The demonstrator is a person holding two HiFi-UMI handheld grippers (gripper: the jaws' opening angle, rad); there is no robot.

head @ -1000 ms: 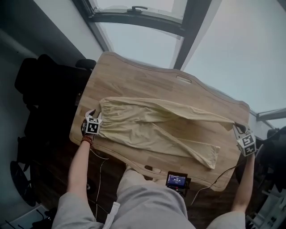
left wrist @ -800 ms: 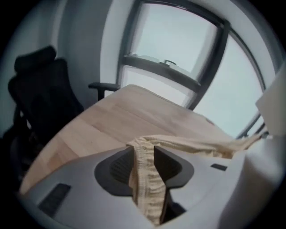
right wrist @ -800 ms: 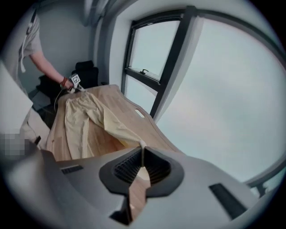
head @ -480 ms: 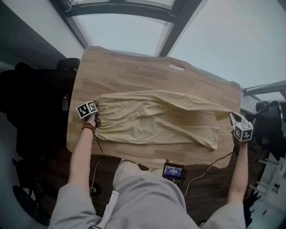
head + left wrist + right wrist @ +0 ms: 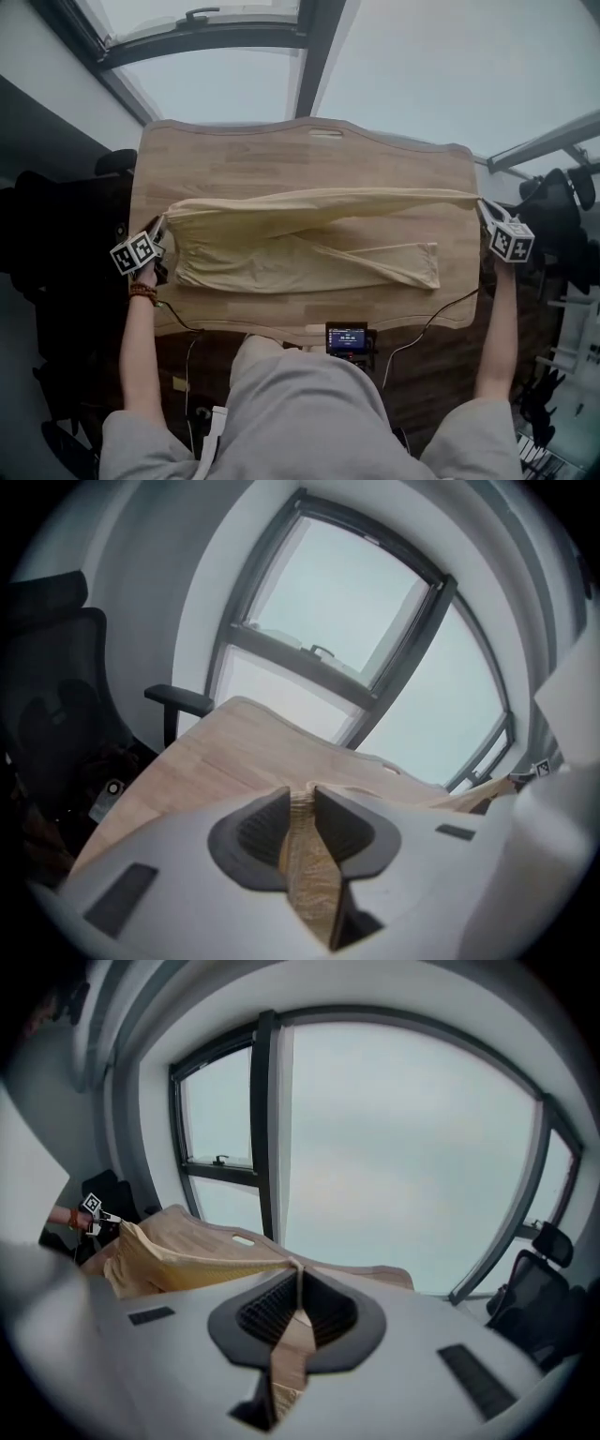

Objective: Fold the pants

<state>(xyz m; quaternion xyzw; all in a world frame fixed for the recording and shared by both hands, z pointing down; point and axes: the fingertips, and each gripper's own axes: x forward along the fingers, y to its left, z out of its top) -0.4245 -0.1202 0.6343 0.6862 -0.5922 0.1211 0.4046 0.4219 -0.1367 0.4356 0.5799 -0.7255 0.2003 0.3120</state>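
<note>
at 9 o'clock edge of table (image 5: 281, 159), your left gripper (image 5: 159, 234) has just been closing its jaws, fabric btwn them: clamped on waistband (image 5: 174, 223) of pants (image 5: 281, 248). right gripper (image 5: 484, 208) at 3 o'clock, jaws pinched tight on hem of far leg (image 5: 375, 199). far leg stretched taut btwn both, prob so you can lay it over near leg (image 5: 375, 267), flat on wood, hem twd 4 o'clock.

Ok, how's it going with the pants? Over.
Left tongs just closing on pants waist, cloth between. Right tongs shut on one leg end. Small screen at near edge of table, not touching.
</note>
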